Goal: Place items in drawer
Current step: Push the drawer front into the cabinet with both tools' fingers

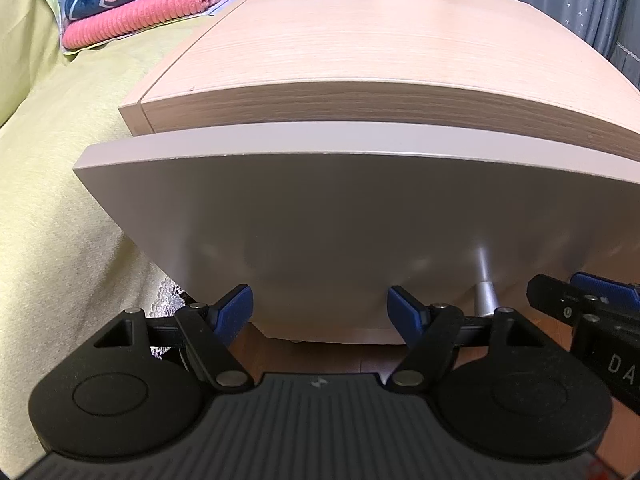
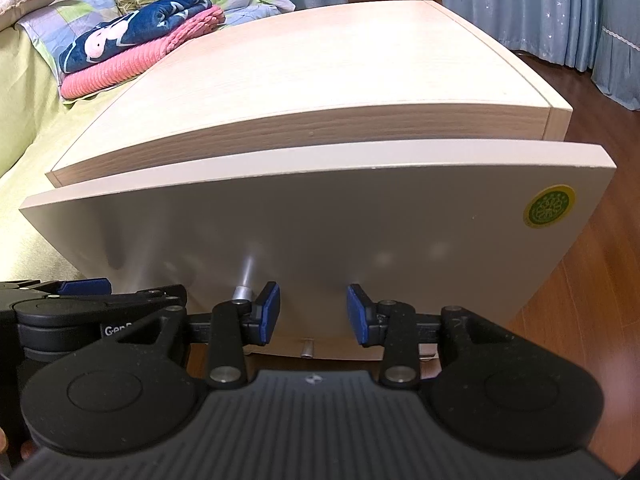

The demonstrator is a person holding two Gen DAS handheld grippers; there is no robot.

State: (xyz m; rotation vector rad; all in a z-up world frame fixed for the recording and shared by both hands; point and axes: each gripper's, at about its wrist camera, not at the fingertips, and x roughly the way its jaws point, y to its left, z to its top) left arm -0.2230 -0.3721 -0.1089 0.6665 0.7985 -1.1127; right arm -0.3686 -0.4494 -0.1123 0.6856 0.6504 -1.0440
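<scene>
The drawer (image 2: 320, 220) sits at the top of the front of a light wood nightstand (image 2: 312, 76), its pale front panel standing slightly proud of the cabinet edge. A silver handle post (image 1: 485, 288) juts from the panel's lower part, and a round green sticker (image 2: 549, 205) marks its upper right corner. The right gripper (image 2: 313, 312) hangs released before the panel's lower edge, its 2 blue pads apart and empty, just right of the post. The left gripper (image 1: 320, 312) is likewise released, holding nothing, near the panel's lower left. Left of the nightstand, a bed (image 1: 52, 200) carries folded blankets (image 2: 136, 48). Blue curtains (image 2: 540, 4) hang behind.
</scene>
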